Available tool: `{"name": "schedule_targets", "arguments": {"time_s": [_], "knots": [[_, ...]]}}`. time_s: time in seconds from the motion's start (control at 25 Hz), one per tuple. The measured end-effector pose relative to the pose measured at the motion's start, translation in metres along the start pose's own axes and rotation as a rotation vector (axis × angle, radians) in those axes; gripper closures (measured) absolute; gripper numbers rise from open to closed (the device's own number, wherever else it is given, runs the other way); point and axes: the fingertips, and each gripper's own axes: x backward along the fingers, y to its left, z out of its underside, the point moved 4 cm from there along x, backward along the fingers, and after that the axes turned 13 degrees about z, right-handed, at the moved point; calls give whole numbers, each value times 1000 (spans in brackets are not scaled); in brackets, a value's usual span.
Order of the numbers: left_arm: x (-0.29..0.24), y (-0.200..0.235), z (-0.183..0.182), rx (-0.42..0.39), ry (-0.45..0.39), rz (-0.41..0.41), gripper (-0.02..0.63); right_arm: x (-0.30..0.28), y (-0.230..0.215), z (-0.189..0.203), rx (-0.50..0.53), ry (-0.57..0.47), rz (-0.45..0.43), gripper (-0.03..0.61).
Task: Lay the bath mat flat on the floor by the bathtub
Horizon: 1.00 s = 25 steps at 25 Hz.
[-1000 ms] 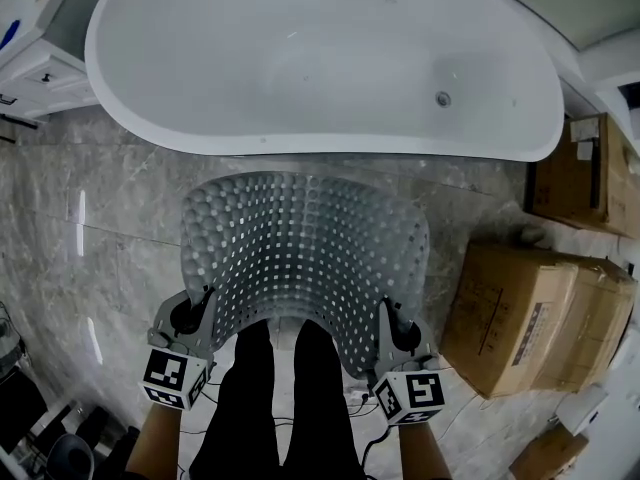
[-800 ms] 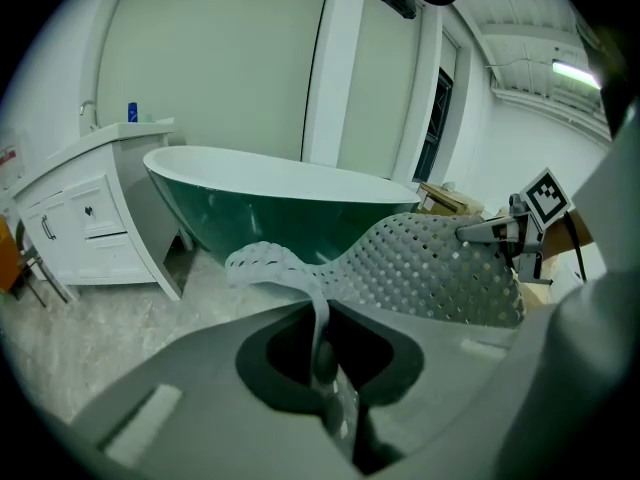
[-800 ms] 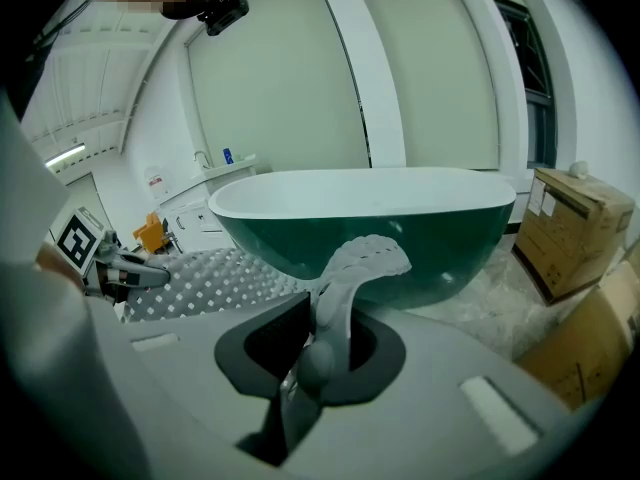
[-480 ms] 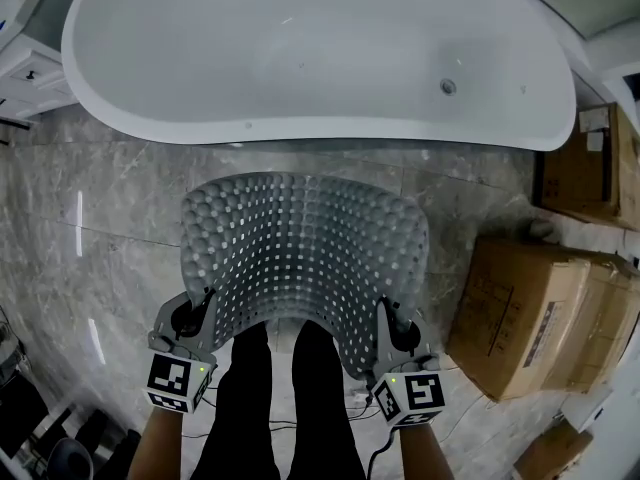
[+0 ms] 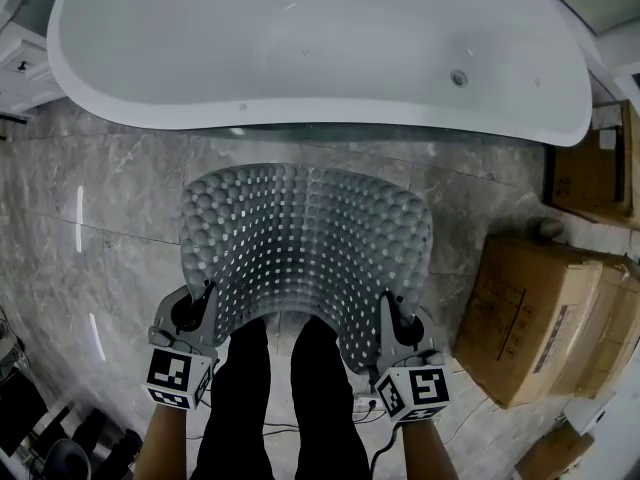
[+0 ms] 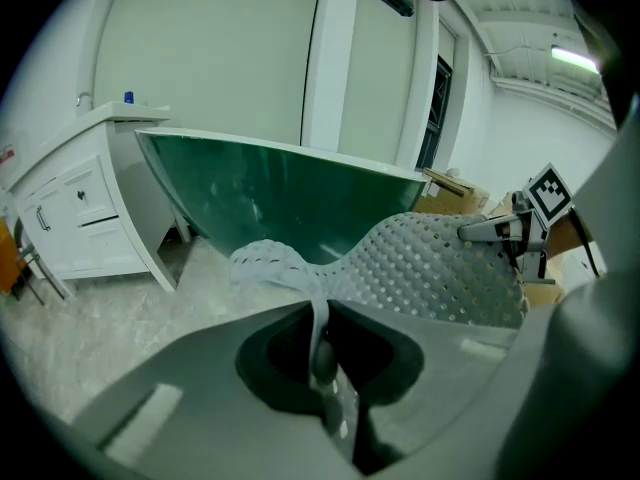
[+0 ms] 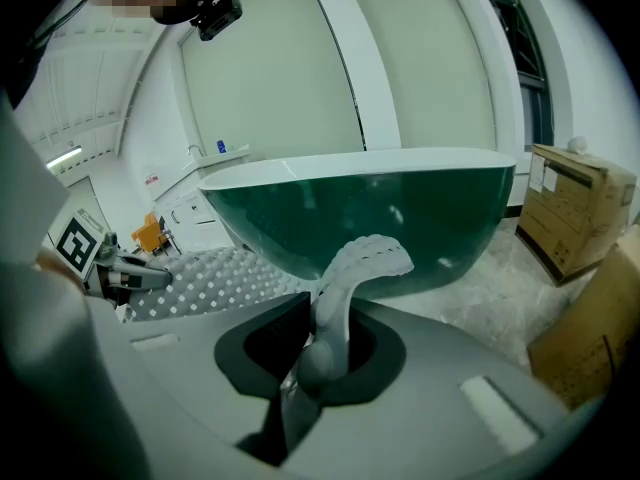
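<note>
Bath mat (image 5: 305, 243) unchanged between left gripper (image 5: 196, 306) and right gripper (image 5: 393, 315).

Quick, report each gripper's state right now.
Left gripper: shut on the bath mat, at its near left corner.
Right gripper: shut on the bath mat, at its near right corner.

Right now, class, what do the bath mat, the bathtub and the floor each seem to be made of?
The bath mat: probably soft rubber or silicone, matte grey; it droops and curls, dotted with holes. The bathtub: glossy white inside, perhaps acrylic or enamel; smooth, with highlights. The floor: polished grey stone or stone-look tile, veined, with joints and light streaks.
</note>
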Motion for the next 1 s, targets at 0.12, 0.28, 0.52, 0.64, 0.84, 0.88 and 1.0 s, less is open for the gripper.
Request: {"name": "schedule_targets", "arguments": {"time_s": [0.12,0.28,0.52,0.64,0.84,0.88,1.0], "knots": [[0,4,-1,-9,-12,-11,600,0,0,-1,11,-4,-4,525],[2,9,1,-17,-15,-26,600,-2,2,0,22,-6,-16,525],[0,4,5,-29,1,-17,600,-1,-2,5,24,10,-17,525],[-1,5,7,-20,-1,-18,600,-2,-1,5,35,13,-27,525],[-3,6,3,-21,4,-12,600,-2,-1,-3,28,16,-46,525],[-4,6,3,-24,8,-11,600,-3,-1,-4,26,17,-50,526],[-5,5,4,-30,19,-7,600,-2,-1,-7,57,18,-57,525]]}}
